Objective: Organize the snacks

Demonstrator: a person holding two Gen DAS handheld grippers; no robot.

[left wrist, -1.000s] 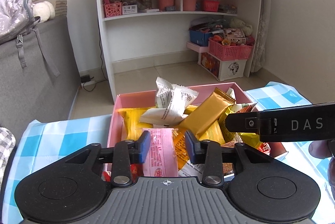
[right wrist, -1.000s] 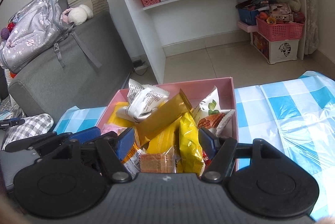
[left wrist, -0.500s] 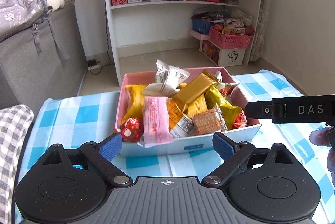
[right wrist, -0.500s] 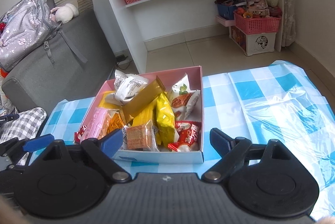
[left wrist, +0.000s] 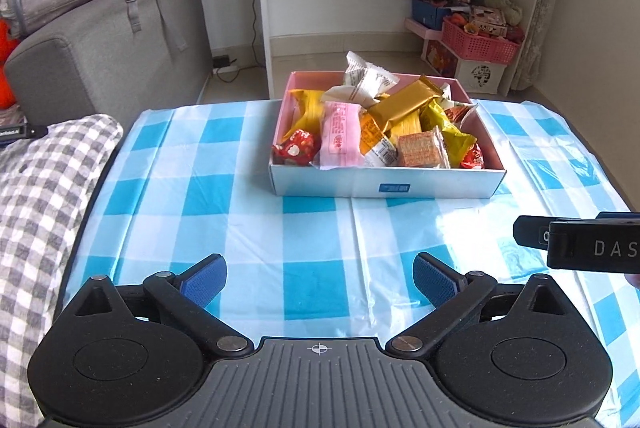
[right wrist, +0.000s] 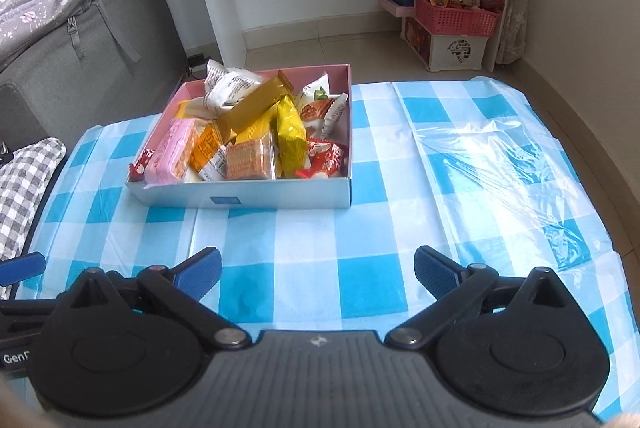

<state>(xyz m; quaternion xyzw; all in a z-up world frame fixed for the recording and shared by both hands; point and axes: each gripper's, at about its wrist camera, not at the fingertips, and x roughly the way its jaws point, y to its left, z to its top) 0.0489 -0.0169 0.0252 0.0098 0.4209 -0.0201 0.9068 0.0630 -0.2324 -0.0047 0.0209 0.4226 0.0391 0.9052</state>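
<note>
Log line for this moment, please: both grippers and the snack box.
left gripper: open, empty | right gripper: open, empty | pink-lined white cardboard box: full of wrapped snacks, on blue-checked tablecloth, untouched

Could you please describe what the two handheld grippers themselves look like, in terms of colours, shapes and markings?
Both look alike. The left gripper and right gripper each have a ribbed dark grey body with a small crosshair mark, two round black discs, black linkage arms with silver pivot pins, and blue textured pads. From the left camera, the right gripper's side shows white letters "DAS". No cables or sleeves show.
</note>
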